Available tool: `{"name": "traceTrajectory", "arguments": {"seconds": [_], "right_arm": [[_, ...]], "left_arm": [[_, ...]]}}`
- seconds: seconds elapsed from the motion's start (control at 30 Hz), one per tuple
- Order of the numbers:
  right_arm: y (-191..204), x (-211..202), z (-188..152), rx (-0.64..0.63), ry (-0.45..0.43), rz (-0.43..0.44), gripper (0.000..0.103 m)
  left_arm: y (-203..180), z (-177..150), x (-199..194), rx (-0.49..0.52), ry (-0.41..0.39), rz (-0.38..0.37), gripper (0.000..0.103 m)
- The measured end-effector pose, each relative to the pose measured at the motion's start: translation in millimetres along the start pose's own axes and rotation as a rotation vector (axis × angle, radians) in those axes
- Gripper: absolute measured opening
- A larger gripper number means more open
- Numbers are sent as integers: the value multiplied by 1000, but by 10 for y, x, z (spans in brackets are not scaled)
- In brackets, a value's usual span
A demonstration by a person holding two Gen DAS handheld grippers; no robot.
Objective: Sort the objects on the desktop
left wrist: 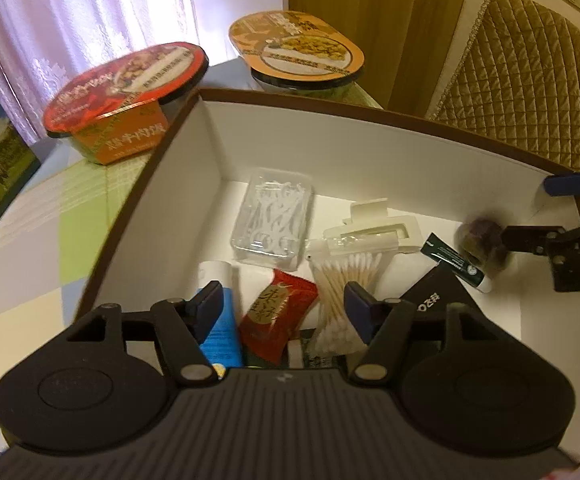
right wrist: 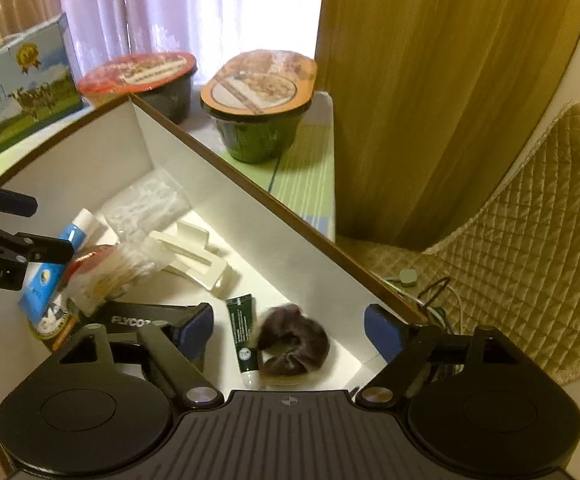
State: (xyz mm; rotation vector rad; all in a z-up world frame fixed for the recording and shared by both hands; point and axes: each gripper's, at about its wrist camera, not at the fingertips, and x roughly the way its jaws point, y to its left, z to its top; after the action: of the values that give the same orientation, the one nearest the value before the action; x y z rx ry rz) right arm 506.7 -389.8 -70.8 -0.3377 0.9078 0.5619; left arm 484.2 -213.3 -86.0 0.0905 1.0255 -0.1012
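Note:
A white box (left wrist: 330, 136) with a brown rim holds small items: a clear case of floss picks (left wrist: 271, 218), a bag of cotton swabs (left wrist: 342, 292), a white hair clip (left wrist: 374, 228), a red snack packet (left wrist: 275, 318), a blue and white tube (left wrist: 217, 320), a dark green tube (left wrist: 456, 262), a black item (left wrist: 436, 300) and a dark purple scrunchie (right wrist: 294, 342). My left gripper (left wrist: 283, 310) is open and empty above the red packet. My right gripper (right wrist: 290, 330) is open and empty above the scrunchie, which looks blurred.
A red-lidded instant bowl (left wrist: 125, 92) and an orange-lidded bowl (left wrist: 296, 46) stand on the checked tablecloth behind the box. A milk carton (right wrist: 17, 84) stands at the left. A quilted chair (right wrist: 530, 248) and curtains are to the right.

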Motion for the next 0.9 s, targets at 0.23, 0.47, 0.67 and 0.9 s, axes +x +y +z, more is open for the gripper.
{"name": "traceTrajectory", "arguments": {"seconds": [0.23,0.47,0.67,0.9], "right_arm": [[106,-439,-220,74,-96,53,101],[348,-790,-439,134,-144,17,101],[612,-1007,-623,166,-166,-21,101],[891,-1236,-819,207,-177,-29,101]], "left_arm": [[48,-98,-210,30,-38,33,77],[96,-239,-532,28,-98,26,87],[136,-397,-877,24,-188,46,89],[158,-626,-1246,39,-260,44,94]]}}
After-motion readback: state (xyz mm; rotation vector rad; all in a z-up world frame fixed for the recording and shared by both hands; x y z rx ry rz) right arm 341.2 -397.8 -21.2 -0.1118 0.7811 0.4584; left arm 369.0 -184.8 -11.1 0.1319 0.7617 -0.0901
